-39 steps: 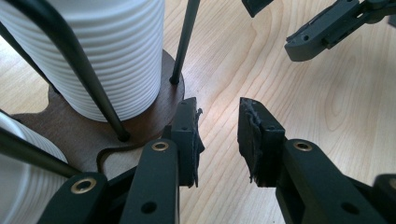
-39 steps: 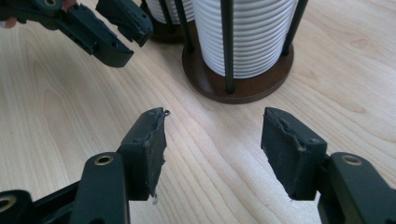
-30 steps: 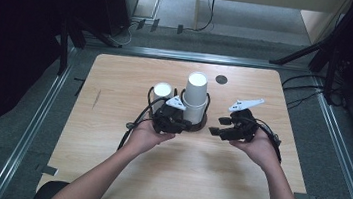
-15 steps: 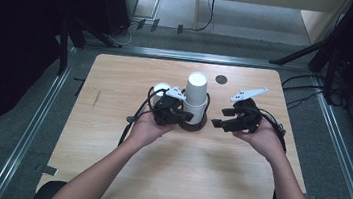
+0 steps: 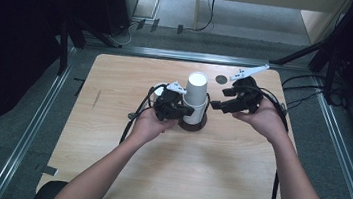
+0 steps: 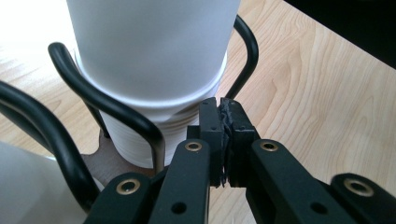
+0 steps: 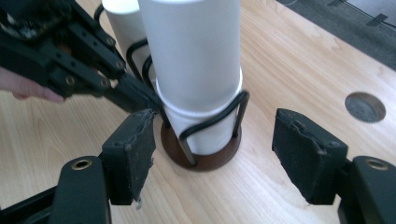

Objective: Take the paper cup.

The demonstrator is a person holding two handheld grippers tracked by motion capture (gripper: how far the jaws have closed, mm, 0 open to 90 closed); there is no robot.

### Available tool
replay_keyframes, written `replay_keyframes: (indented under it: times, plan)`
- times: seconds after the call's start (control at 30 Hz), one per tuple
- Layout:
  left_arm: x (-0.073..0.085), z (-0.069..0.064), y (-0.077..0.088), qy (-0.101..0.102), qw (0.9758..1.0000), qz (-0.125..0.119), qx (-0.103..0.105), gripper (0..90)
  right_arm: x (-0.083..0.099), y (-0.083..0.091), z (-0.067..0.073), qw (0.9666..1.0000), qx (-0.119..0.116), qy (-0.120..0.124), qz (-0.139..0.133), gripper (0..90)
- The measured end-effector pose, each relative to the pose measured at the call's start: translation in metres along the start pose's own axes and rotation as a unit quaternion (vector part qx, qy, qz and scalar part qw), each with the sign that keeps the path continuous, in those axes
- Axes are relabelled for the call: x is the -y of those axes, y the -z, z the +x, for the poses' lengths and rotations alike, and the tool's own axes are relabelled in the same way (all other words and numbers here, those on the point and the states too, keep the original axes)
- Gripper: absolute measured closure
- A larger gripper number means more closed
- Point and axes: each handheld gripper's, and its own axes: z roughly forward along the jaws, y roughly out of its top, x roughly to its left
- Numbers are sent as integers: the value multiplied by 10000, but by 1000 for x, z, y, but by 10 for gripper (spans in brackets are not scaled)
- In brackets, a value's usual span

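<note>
Right gripper (image 5: pixel 216 104) lifted, fingers just opened, nothing between; left gripper (image 6: pixel 223 140) fingers together by cup stack (image 6: pixel 154 60).

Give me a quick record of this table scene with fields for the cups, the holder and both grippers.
cups: stack of white paper cups, upright in the holder
holder: black wire cup holder on a round brown base, on the light wooden table
second cup: white cup behind the stack
left gripper: fingers shut, against the holder's wire
right gripper: fingers just been opening, nothing between them, apart from the stack
</note>
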Motion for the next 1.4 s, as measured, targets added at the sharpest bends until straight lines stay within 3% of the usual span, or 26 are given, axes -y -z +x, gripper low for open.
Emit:
replay_keyframes:
  times: [0.53,0.8,1.07,1.4]
  plan:
    - [0,0,-2,-98,9999,-6,-49,866,-49,-16,6,9993,-92,360,47,259]
    - [0,0,-2,-109,9999,-16,-48,860,-67,-33,15,9974,-82,634,332,235]
    - [0,-1,-2,-118,9999,-22,-67,860,-72,-45,14,9969,-36,614,495,278]
    - [1,0,-3,-140,9999,-18,-78,853,-71,-45,12,9968,-36,554,567,324]
